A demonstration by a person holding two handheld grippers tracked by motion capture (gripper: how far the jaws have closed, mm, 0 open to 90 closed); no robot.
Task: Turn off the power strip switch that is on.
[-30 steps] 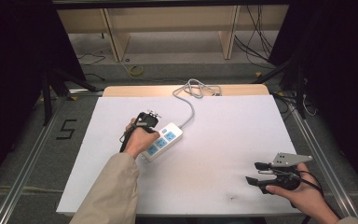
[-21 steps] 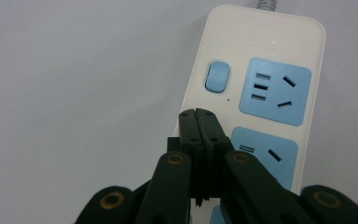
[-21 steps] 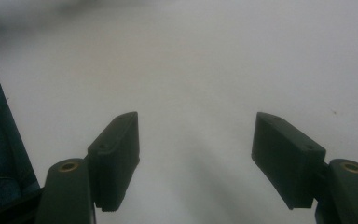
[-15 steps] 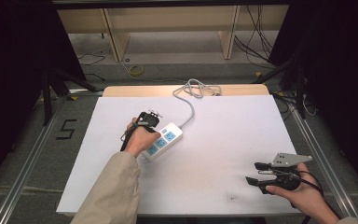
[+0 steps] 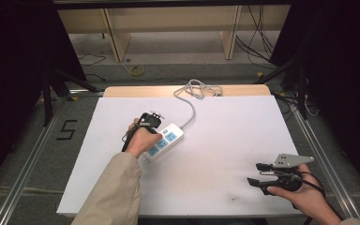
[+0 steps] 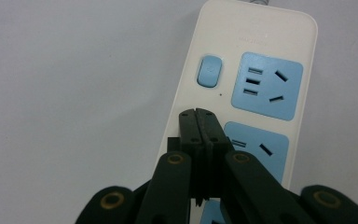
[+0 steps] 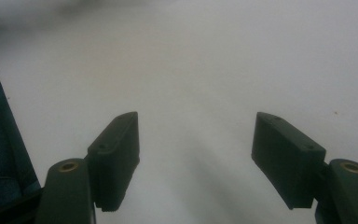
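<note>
One white plastic power strip [image 5: 165,142] lies slantwise on the white-topped counter [image 5: 225,140], a little left of the middle. In the high view its grey cable [image 5: 191,105] runs from the far end toward the back edge of the counter, where it gathers in one loose coil [image 5: 198,87].

The left gripper view looks down on the strip [image 6: 242,84]. It shows one small blue rounded switch [image 6: 209,71] near the cabled end, beside the first blue socket panel [image 6: 267,86]. A second blue socket panel [image 6: 261,149] comes next, partly behind the claw, and a corner of a third blue panel [image 6: 212,212] peeks out at the bottom between the arms.

The left claw [image 6: 204,122] has its two black jaws pressed flat together with nothing between them; the tips sit over the strip's white casing just below the switch, though whether they touch it cannot be told. In the high view the left hand [image 5: 143,138] holds this gripper at the strip's near-left side.

The right claw [image 7: 196,154] stands with its two jaws wide apart, over bare white counter. In the high view the right hand [image 5: 304,194] holds it near the front right corner [image 5: 258,174], well apart from the strip, with one grey three-cornered plate [image 5: 290,160] on top.
</note>
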